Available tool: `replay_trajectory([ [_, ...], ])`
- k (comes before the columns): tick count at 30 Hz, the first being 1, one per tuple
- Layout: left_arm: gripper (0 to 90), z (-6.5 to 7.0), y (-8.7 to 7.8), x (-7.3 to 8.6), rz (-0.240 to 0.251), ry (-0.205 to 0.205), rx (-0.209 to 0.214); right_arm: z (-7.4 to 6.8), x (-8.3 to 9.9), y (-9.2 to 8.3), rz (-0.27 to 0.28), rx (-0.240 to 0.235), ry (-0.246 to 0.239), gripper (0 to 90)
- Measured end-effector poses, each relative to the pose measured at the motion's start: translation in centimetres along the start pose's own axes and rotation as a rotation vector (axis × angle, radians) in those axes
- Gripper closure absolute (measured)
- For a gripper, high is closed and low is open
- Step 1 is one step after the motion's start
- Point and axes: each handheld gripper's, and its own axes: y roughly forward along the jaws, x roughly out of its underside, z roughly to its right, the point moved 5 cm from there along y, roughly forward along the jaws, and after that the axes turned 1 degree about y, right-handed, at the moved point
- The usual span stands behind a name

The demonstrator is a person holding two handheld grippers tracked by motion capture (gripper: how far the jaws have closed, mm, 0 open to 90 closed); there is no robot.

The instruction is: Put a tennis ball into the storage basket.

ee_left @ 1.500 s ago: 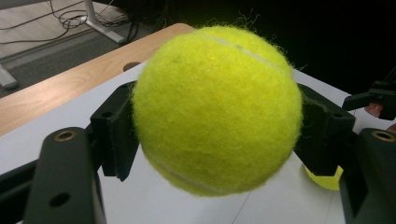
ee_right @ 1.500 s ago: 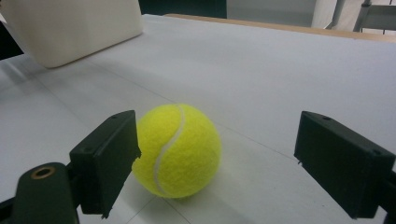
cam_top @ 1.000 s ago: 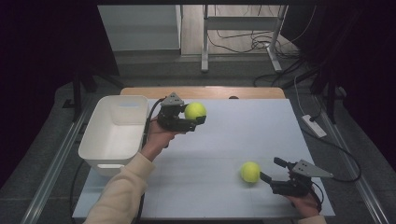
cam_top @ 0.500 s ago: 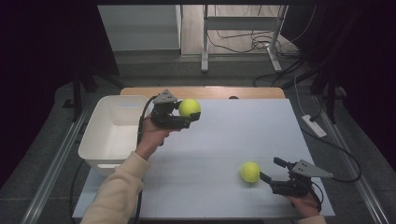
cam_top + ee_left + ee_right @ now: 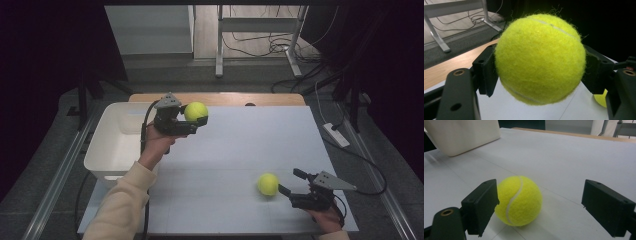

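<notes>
The left gripper (image 5: 196,121) is clamped on a tennis ball (image 5: 195,111) just right of the white bin (image 5: 111,150); released here (short of the rim), it would likely roll away. The right gripper (image 5: 287,191), jaws apart, could nudge the near tennis ball (image 5: 268,184).

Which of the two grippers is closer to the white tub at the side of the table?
Left. The left gripper, shut on a tennis ball, is beside the white tub. The right gripper is at the table's opposite near corner.
</notes>
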Motion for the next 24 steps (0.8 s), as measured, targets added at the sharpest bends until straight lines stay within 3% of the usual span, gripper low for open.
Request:
replay_trajectory([
  [24,27.4,-1.4,-2.0,-0.5,0.017,-0.019,-0.046,0.1,0.0,-0.1,0.001,0.007,0.005,13.9],
])
